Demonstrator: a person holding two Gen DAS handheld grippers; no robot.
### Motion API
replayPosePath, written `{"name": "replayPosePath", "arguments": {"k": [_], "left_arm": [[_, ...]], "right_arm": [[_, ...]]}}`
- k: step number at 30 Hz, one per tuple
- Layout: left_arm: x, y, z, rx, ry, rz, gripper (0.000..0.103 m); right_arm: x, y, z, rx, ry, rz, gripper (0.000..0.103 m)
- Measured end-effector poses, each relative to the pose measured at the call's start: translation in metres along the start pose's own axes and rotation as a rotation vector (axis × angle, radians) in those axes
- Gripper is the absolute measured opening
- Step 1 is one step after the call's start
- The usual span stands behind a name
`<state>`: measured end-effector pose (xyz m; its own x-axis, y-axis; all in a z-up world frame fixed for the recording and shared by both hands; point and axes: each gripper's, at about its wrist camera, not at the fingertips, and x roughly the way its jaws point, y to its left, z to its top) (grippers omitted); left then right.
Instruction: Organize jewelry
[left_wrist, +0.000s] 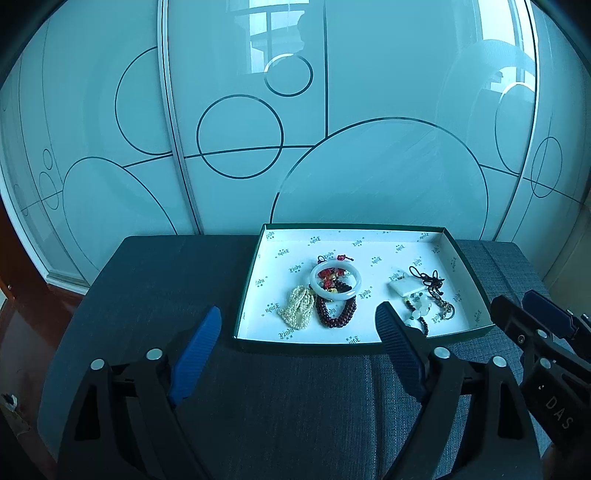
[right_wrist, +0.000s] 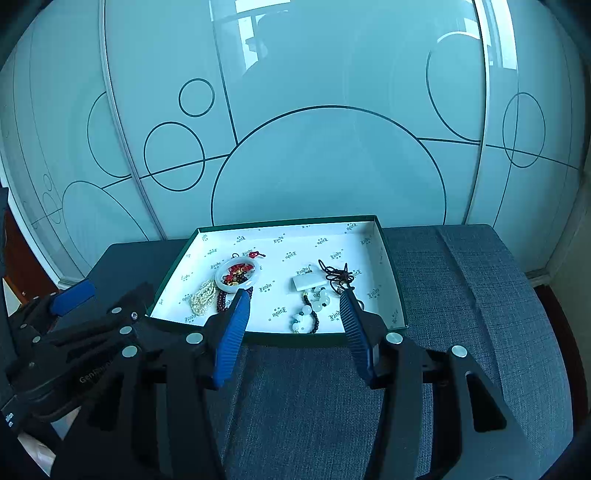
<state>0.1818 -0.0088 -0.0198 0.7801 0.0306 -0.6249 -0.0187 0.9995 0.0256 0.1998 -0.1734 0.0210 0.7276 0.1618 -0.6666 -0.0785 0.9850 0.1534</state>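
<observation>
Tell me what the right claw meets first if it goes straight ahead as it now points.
Probably the near green wall of the box, then the white and dark bead strand just inside; the right claw is open, and depth is uncertain.

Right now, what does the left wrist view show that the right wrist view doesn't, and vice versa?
Only the left wrist view shows the left gripper head-on, jaws open, with the dark bare seat area left of the tray and the right gripper entering at its right edge.

Only the right wrist view shows the right gripper head-on, jaws open, plus the grey cushion stretching right of the tray.

Both show the green-rimmed tray holding the white bangle, pearl strand, dark red beads and corded pendant.
</observation>
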Motion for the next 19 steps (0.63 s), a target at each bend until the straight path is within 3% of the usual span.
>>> {"name": "replayPosePath", "arguments": {"k": [12, 14, 19], "left_arm": [[-0.009, -0.001, 0.001, 0.001, -0.075, -0.019, 0.087], [-0.002, 0.003, 0.002, -0.01, -0.051, -0.025, 0.087], [0.023, 0.026, -0.001, -0.034, 0.017, 0.005, 0.087]], "right_arm": [[0.0, 0.001, -0.002, 0.0, -0.002, 0.002, 0.051], [0.0, -0.002, -0.001, 0.005, -0.004, -0.001, 0.051], [0.004, -0.024, 0.001, 0.023, -0.015, -0.039, 0.063]]}}
